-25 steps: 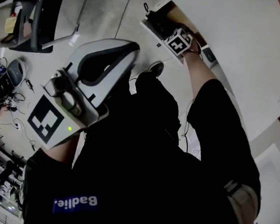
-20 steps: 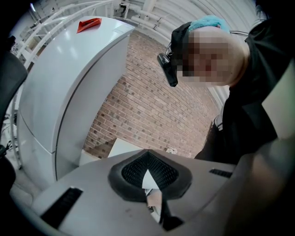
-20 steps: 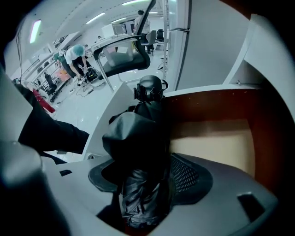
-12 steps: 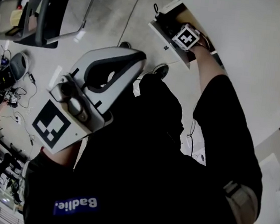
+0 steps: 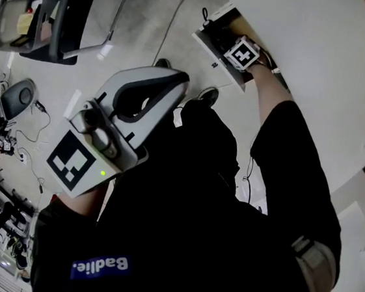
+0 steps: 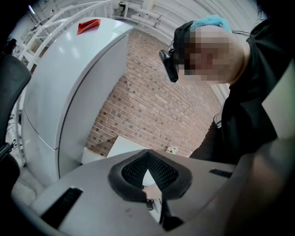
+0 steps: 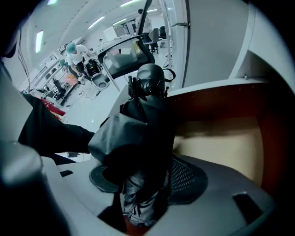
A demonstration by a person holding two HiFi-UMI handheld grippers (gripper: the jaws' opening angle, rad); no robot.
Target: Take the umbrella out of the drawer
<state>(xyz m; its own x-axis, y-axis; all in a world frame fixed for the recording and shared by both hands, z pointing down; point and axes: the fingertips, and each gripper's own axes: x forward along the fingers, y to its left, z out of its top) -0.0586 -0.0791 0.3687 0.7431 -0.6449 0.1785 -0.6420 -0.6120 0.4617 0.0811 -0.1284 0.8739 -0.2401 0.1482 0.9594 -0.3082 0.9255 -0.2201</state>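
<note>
A black folded umbrella (image 7: pixel 138 133) lies in the open wooden drawer (image 7: pixel 216 143), its strap end pointing away from me. My right gripper (image 7: pixel 146 168) points steeply down into that drawer. Its jaws have just been closing, and the umbrella's fabric fills the gap between both pads. In the head view the right gripper (image 5: pixel 240 50) shows only its marker cube over the drawer (image 5: pixel 210 44) under the white cabinet top (image 5: pixel 298 50). My left gripper (image 5: pixel 174 76) hangs level beside my body, jaws together at the tips (image 6: pixel 148 154) and holding nothing.
A black chair (image 5: pixel 60 10) stands on the floor at the upper left, with cables and gear (image 5: pixel 7 102) along the left edge. A tall white cabinet (image 6: pixel 69 78) and a brick wall (image 6: pixel 152 106) face the left gripper.
The right gripper's cube has sunk a little deeper into the drawer opening. The left gripper has stayed in place.
</note>
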